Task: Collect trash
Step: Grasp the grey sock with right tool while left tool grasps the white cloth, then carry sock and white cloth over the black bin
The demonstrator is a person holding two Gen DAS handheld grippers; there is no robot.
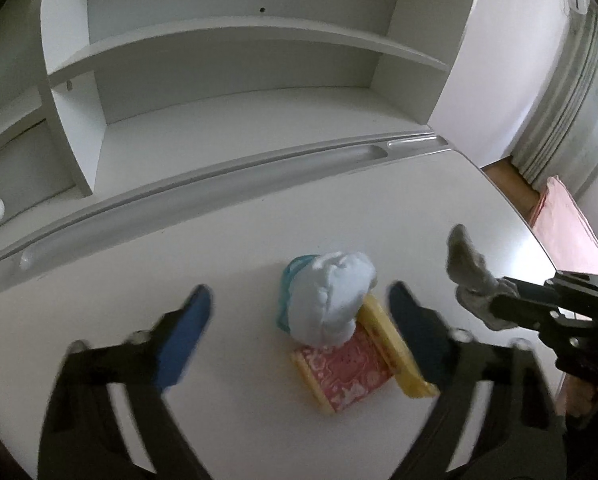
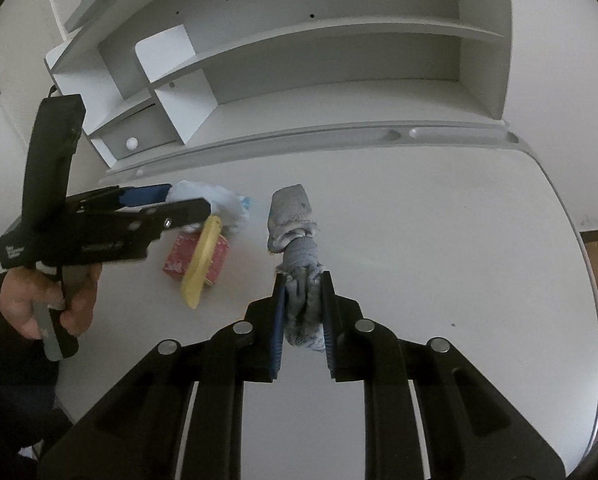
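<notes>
A crumpled white plastic bag (image 1: 331, 300) with a teal edge lies on the white desk (image 1: 159, 256), resting on a pink patterned box (image 1: 347, 372) with yellow flaps. My left gripper (image 1: 299, 290) is open just above them, its blue pads on either side of the bag and box. The right wrist view shows the same left gripper (image 2: 189, 200) over the bag (image 2: 231, 204) and box (image 2: 215, 258), held by a hand (image 2: 27, 304). My right gripper (image 2: 303, 280) is shut on a grey sock (image 2: 293, 216) that sticks out above the desk; the sock (image 1: 465, 264) also shows at right.
A white shelf unit (image 2: 339, 48) stands at the back of the desk, with a drawer knob (image 2: 132, 143) at left. A long pen groove (image 1: 219, 196) runs in front of it. The desk's curved edge (image 2: 591, 280) is at right, with a pink cushion (image 1: 567, 232) beyond.
</notes>
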